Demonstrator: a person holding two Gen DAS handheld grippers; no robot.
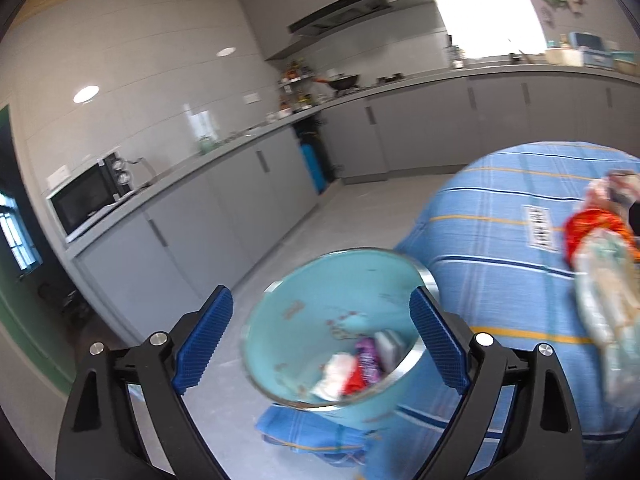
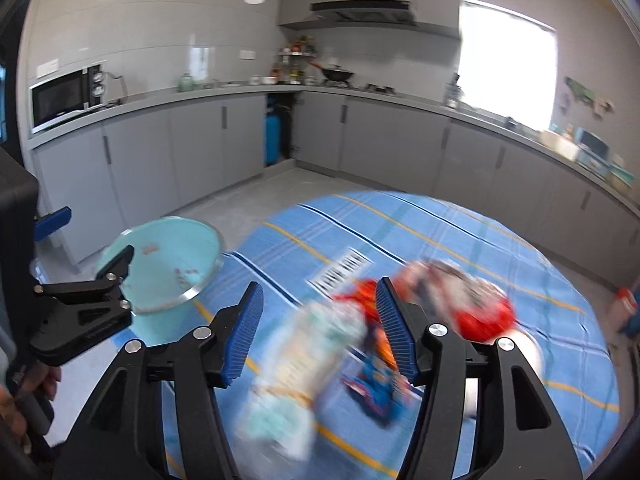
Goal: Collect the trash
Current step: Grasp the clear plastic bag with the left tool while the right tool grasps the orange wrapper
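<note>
A light blue trash bin (image 1: 332, 332) with a steel rim stands beside the round table, and holds several wrappers (image 1: 360, 364). My left gripper (image 1: 322, 340) is open with the bin's mouth between its fingers; it also shows at the left of the right wrist view (image 2: 116, 280), at the bin (image 2: 164, 264). My right gripper (image 2: 320, 332) is open over the table above a blurred pale wrapper (image 2: 304, 368), with a blue-orange packet (image 2: 376, 384) and a red wrapper (image 2: 480, 312) close by. These wrappers show at the right edge of the left wrist view (image 1: 600, 264).
The table wears a blue striped cloth (image 2: 440, 232) with a barcode label (image 2: 340, 272). Grey kitchen cabinets (image 2: 384, 132) line the walls, with a microwave (image 2: 64, 96), a wok (image 2: 338, 74) and a blue tank (image 2: 274, 136). Grey floor lies between bin and cabinets.
</note>
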